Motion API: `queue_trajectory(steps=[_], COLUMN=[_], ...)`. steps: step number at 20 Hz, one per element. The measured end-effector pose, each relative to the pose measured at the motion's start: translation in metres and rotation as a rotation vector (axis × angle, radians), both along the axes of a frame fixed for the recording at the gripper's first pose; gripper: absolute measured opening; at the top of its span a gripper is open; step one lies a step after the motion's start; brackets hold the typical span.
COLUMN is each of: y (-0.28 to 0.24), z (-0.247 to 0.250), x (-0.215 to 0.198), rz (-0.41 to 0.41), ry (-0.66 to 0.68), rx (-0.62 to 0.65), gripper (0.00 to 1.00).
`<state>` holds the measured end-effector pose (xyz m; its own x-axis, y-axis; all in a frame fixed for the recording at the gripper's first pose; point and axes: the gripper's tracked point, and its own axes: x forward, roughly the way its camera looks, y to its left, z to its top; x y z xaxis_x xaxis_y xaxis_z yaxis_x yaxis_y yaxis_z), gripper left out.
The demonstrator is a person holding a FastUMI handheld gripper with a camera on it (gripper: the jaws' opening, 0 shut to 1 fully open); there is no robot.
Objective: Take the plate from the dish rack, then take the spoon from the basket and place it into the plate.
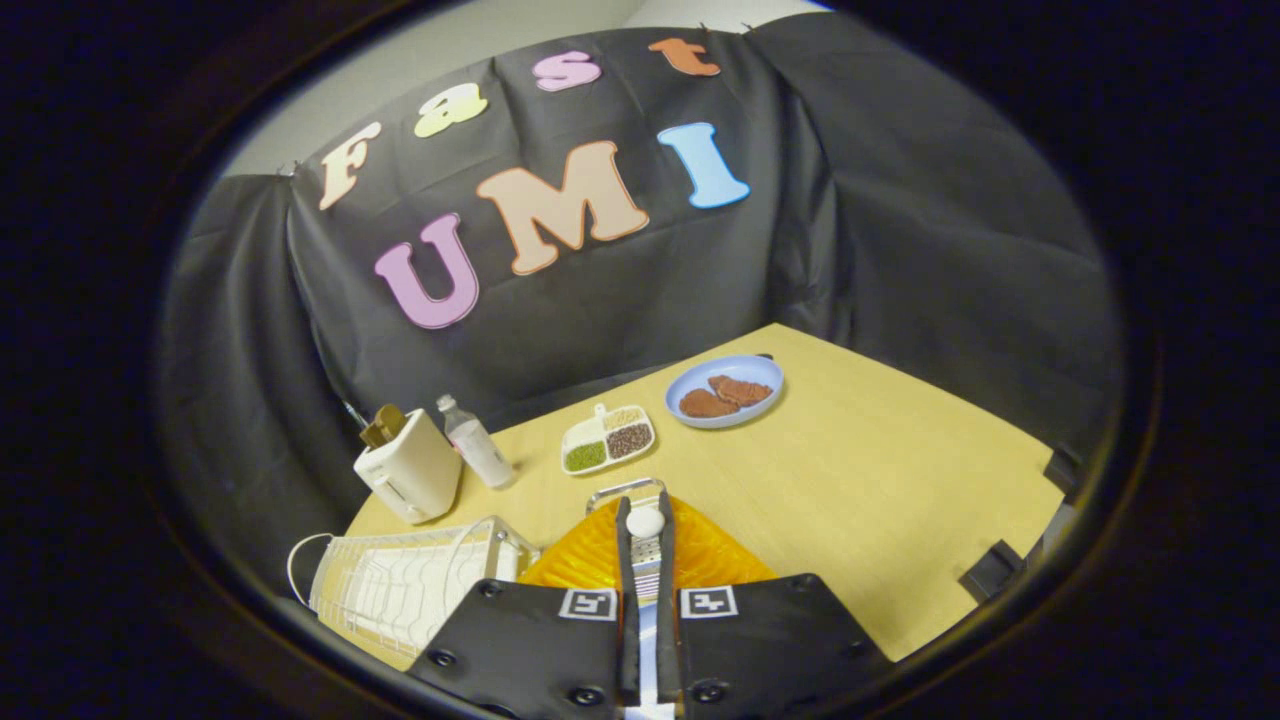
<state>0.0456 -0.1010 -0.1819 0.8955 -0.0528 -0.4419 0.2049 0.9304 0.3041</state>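
Note:
My gripper [645, 560] is shut on the spoon [645, 522]. Its pale rounded end sticks out past the fingertips, and its metal stem runs back between the two fingers. Right beneath the fingers an orange ribbed plate [715, 555] lies flat on the wooden table [880, 500]. The spoon hangs over the plate's middle; I cannot tell whether it touches. The white wire dish rack [400, 585] stands beside the plate on the left. A metal wire rim [622, 490], perhaps the basket, peeks out just beyond the plate's far edge.
Beyond the fingers sit a small divided dish of grains [607, 440] and a blue plate with brown patties [725, 392]. Further left, past the rack, stand a cream toaster [410, 470] and a small bottle [477, 442]. Black cloth walls the table's far sides.

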Motion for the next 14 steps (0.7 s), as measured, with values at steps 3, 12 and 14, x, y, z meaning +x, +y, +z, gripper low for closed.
queue_trajectory(steps=[3, 12, 14], y=[-0.003, -0.004, -0.003], z=[0.025, 0.037, 0.037], x=[-0.012, -0.068, -0.076], rz=[0.006, 0.058, 0.065], ry=[-0.019, -0.005, -0.012], rx=[-0.015, -0.046, -0.030], gripper=[0.09, 0.09, 0.09])
